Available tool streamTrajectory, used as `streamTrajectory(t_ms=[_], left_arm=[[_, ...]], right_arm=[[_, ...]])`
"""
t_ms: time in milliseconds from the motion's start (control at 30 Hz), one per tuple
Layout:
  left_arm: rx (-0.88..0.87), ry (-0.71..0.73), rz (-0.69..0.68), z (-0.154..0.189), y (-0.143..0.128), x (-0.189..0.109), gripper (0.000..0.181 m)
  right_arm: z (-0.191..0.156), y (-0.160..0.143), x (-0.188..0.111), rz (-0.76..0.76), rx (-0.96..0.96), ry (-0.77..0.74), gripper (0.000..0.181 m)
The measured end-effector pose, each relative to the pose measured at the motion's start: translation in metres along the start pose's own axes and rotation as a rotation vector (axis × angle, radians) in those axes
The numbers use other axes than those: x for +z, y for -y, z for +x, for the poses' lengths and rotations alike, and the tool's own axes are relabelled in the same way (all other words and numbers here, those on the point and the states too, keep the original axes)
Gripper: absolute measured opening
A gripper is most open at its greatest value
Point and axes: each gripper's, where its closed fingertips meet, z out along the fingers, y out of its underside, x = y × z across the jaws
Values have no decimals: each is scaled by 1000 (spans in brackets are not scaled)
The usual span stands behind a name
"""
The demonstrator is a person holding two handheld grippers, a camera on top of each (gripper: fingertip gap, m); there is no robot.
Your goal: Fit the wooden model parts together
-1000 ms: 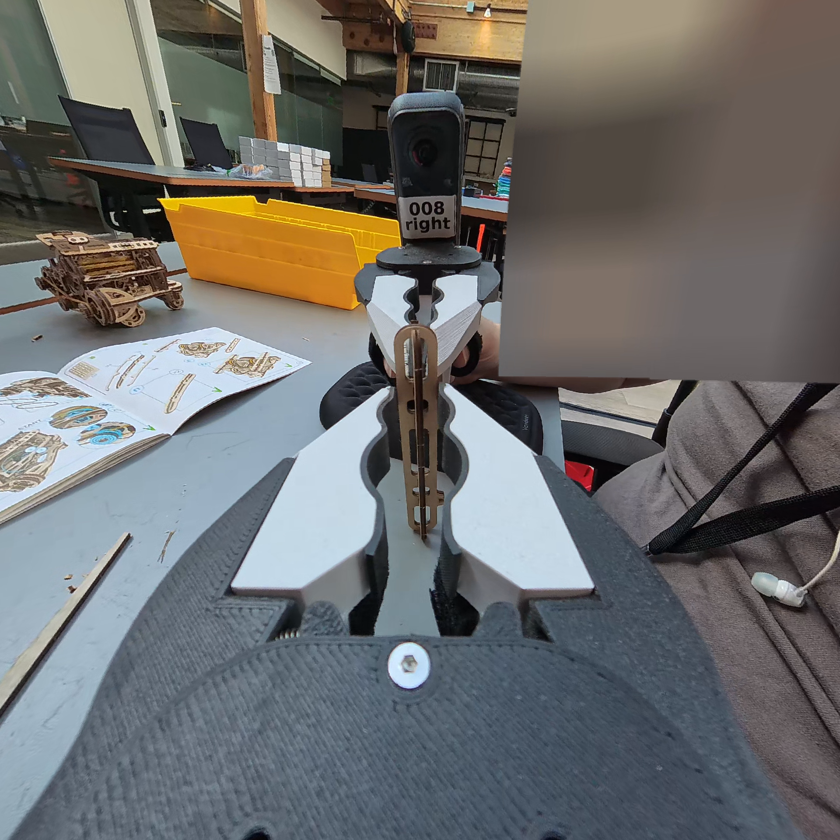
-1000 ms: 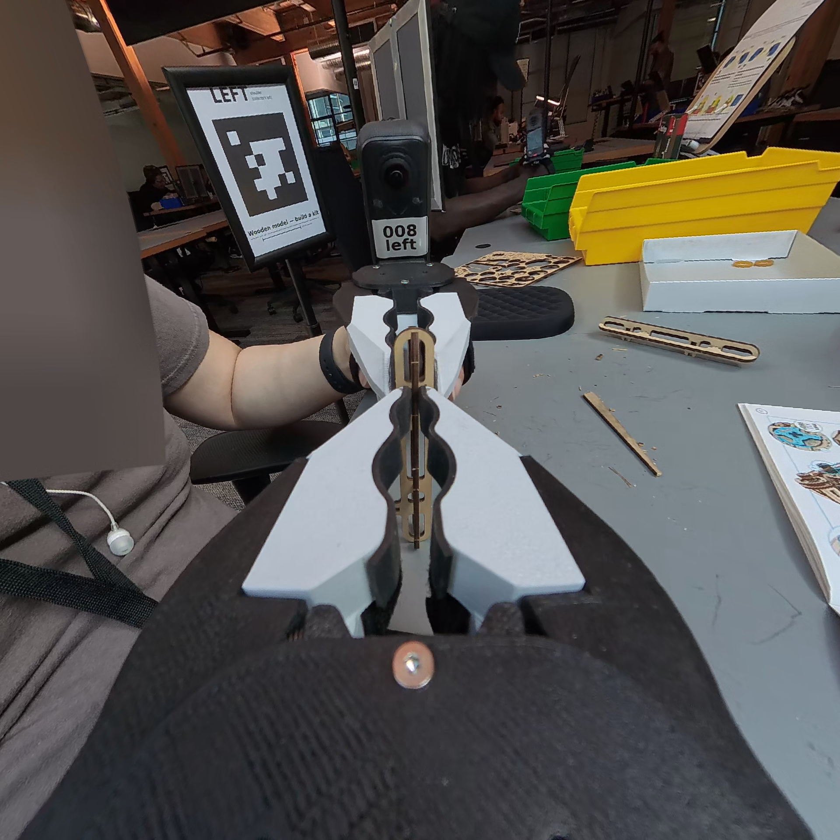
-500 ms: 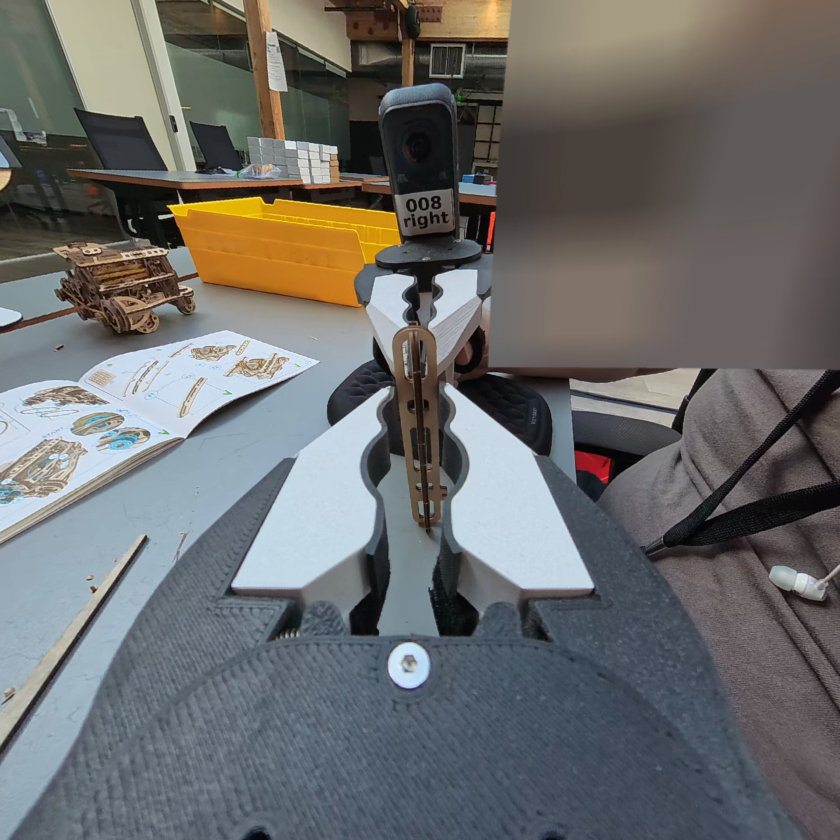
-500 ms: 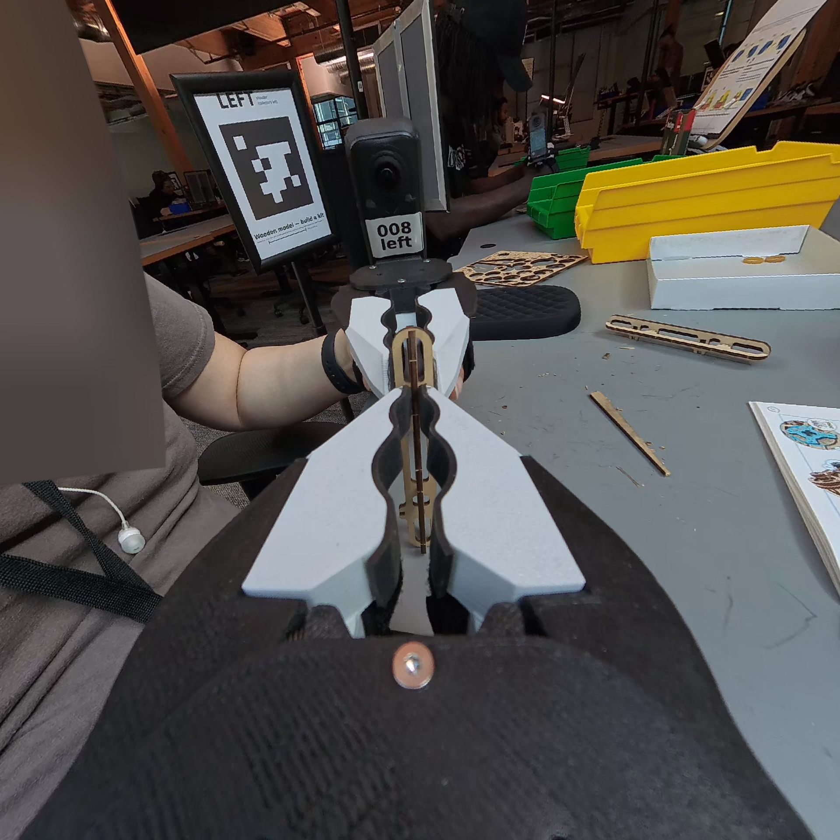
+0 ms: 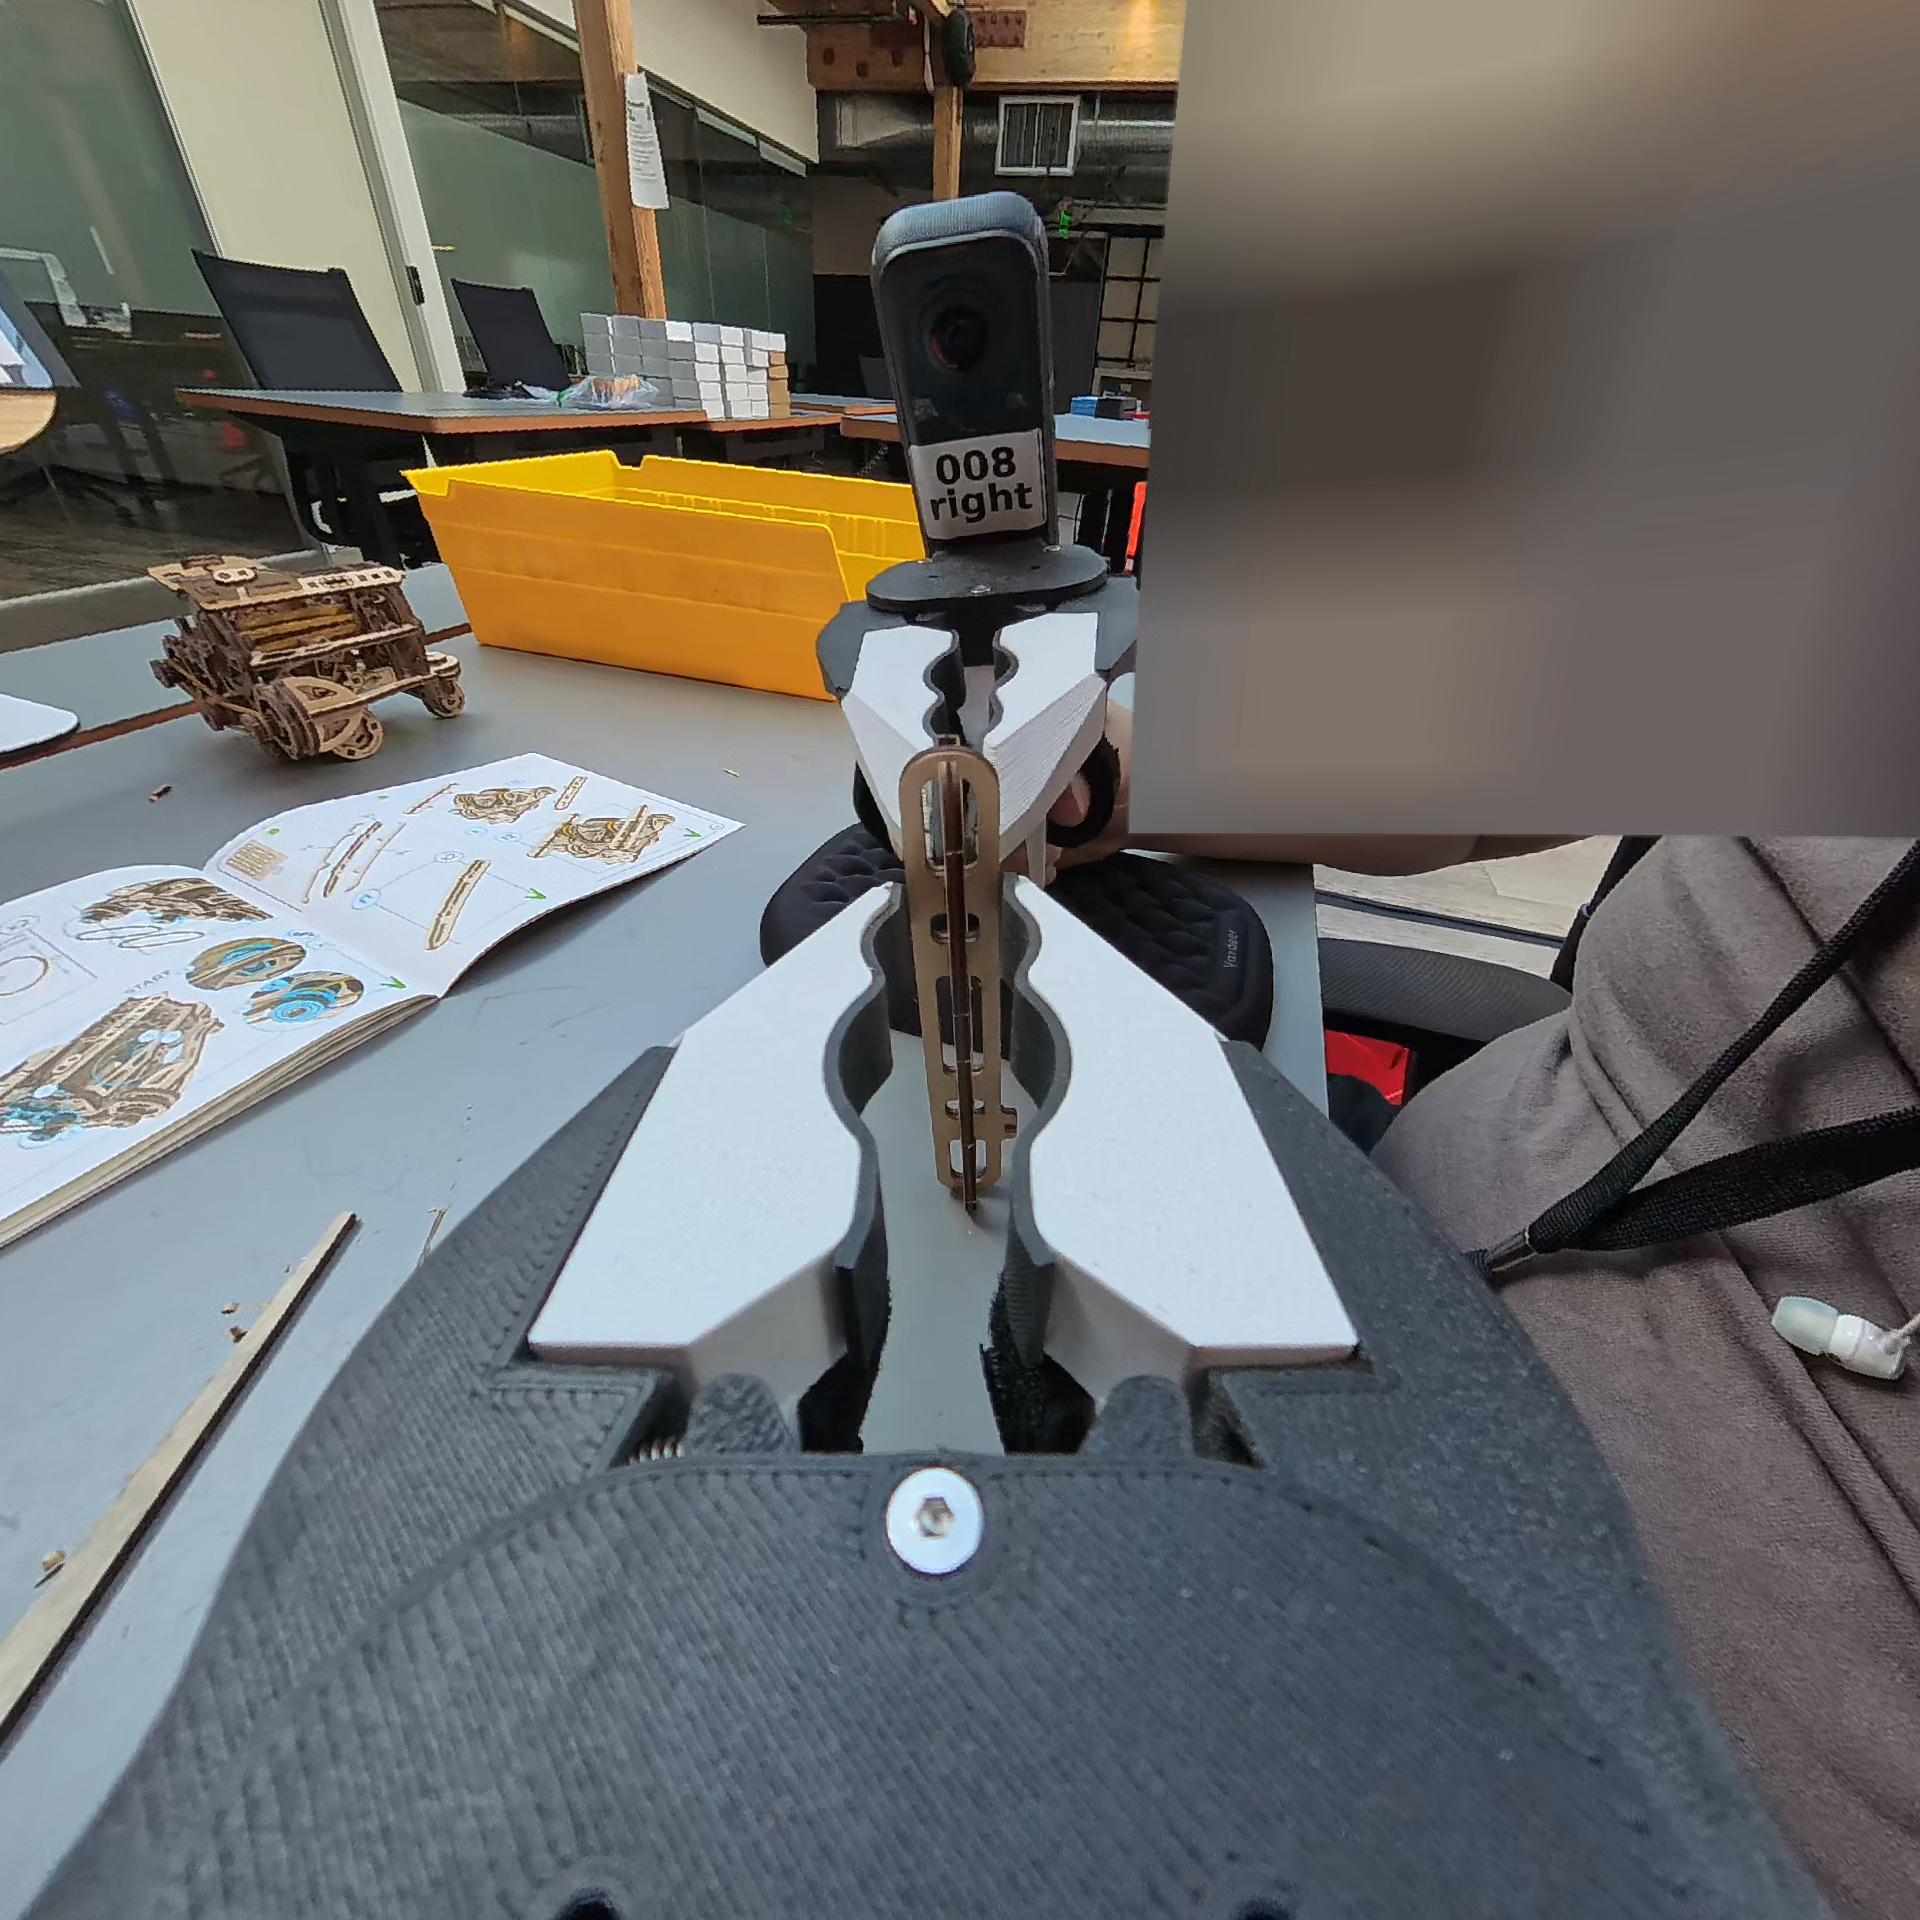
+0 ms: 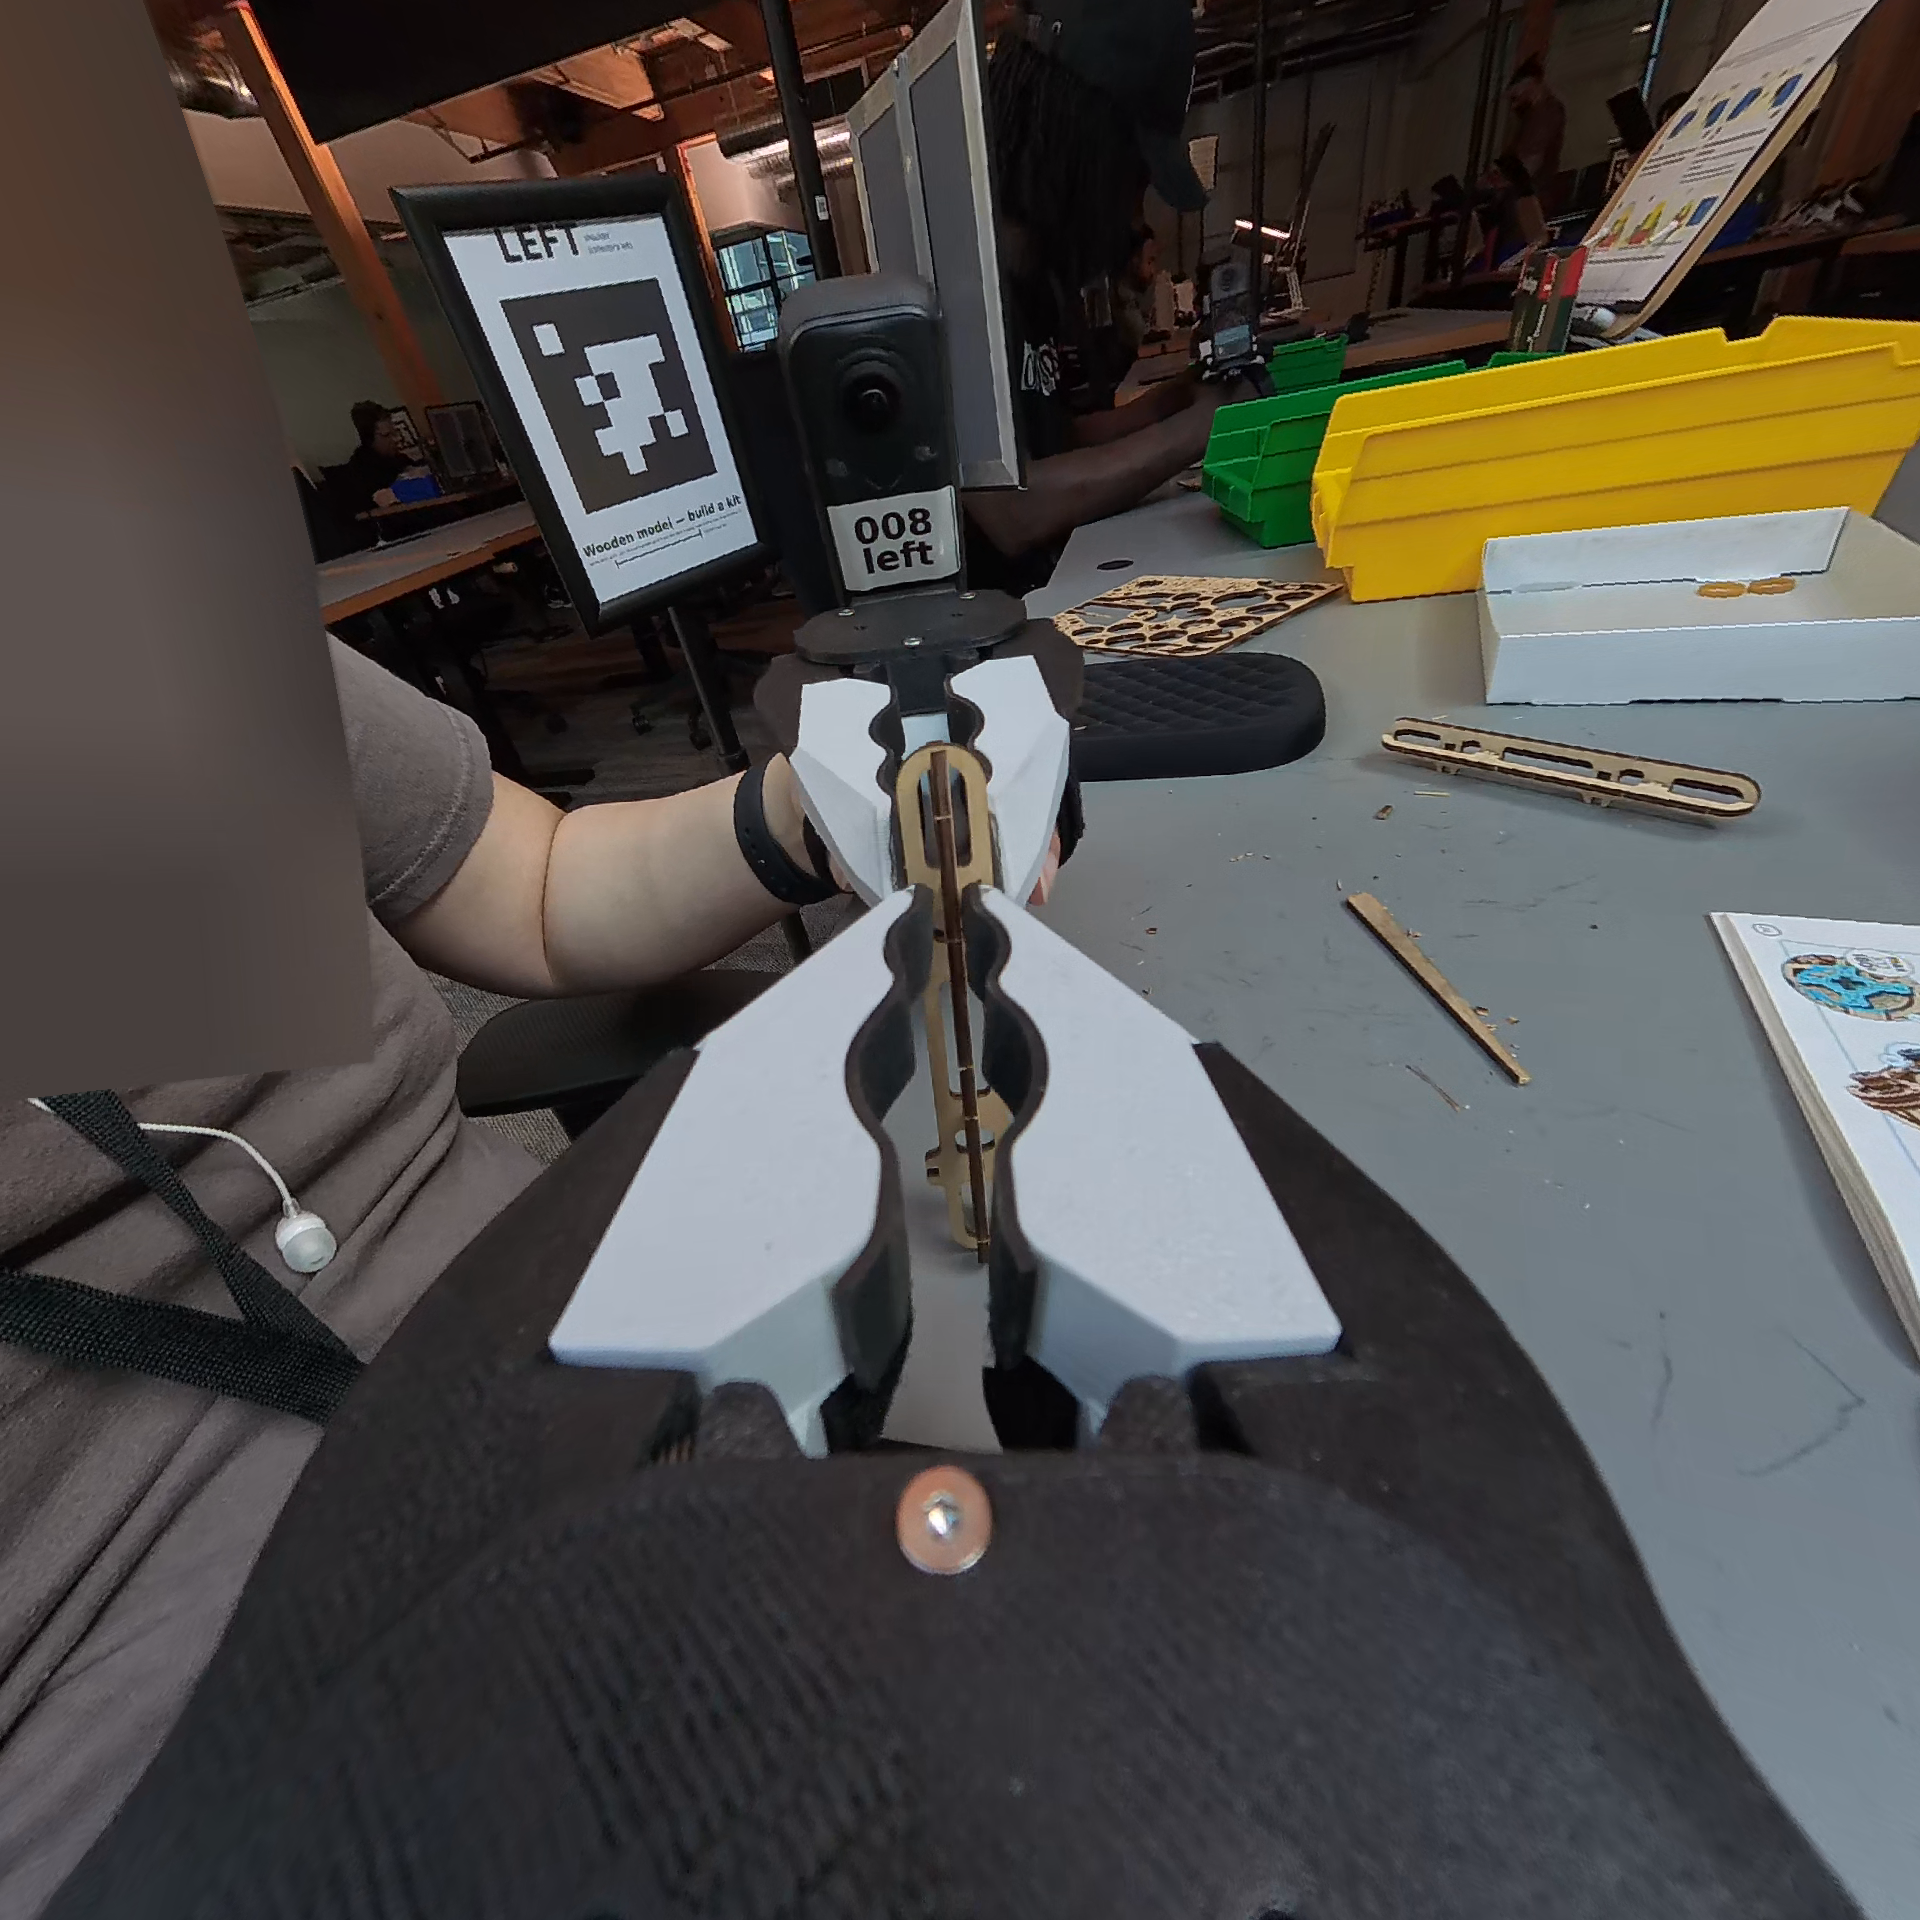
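The slotted wooden strip [image 5: 954,987], standing on edge above the surface [image 5: 582,997], runs between both grippers: the left gripper [image 5: 951,925] fingers [image 5: 748,1132] clamp its near end, the right gripper [image 6: 948,914] fingers [image 6: 1122,1122] clamp the other.

— What carries it all?

— A grey table [image 6: 1351,997]. On it lie an open instruction booklet [image 5: 312,935], a finished wooden model vehicle [image 5: 296,655] and a yellow bin [image 5: 644,582].

— And toward the other end?

— A slotted wooden bar [image 6: 1569,769], a thin wooden strip [image 6: 1439,987] with shavings near it, a white box [image 6: 1704,634], a punched-out plywood sheet [image 6: 1195,613], a black quilted pad [image 6: 1195,712], and a green bin [image 6: 1268,473] beside another yellow bin [image 6: 1600,457].
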Motion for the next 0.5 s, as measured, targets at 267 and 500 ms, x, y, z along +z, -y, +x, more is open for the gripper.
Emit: streamTrajectory(t_ms=[267, 500], left_arm=[[17, 30, 13, -4, 3, -7, 22], [40, 17, 5, -2, 5, -14, 10]], right_arm=[[0, 0, -2, 0, 9, 5, 0], [0, 0, -2, 6, 10, 8, 0]])
